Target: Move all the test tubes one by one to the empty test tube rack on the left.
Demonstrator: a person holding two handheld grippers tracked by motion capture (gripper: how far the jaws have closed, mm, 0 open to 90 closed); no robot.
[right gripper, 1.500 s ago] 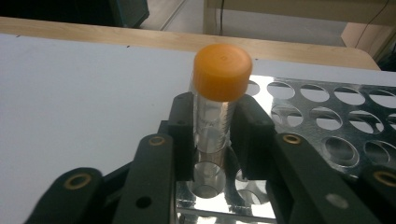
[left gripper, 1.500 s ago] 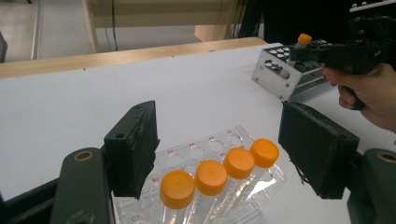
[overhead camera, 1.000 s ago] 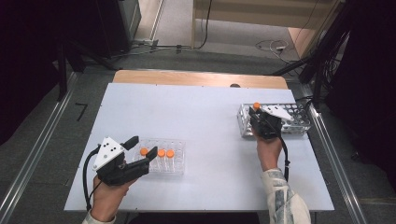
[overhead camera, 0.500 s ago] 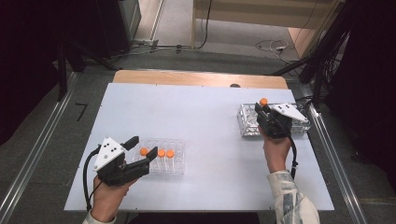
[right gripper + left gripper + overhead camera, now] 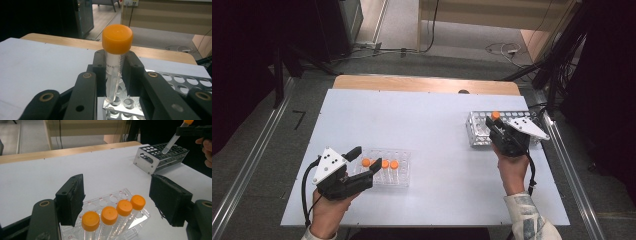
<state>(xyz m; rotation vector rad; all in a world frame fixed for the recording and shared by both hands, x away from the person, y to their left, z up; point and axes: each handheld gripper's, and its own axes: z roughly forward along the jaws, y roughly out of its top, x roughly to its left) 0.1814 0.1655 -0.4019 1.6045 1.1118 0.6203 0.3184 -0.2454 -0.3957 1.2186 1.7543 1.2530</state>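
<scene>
A: Where does everything sit relative to the metal rack point(image 5: 479, 131)?

B: The metal rack stands on the table point(image 5: 432, 115) near its right edge. Well to the left of it and nearer the person lies the plastic rack point(image 5: 398, 172), with capped tubes point(image 5: 380, 163) standing in a row in it.

A: And the grippers?

B: The right gripper point(image 5: 496, 126) is just above the metal rack's near side, clamped on a tube point(image 5: 114, 67) whose tip hangs over the rack's holes. The left gripper point(image 5: 362, 162) is far left of the metal rack, at the plastic rack's left end, its jaws apart on either side of that end.
</scene>
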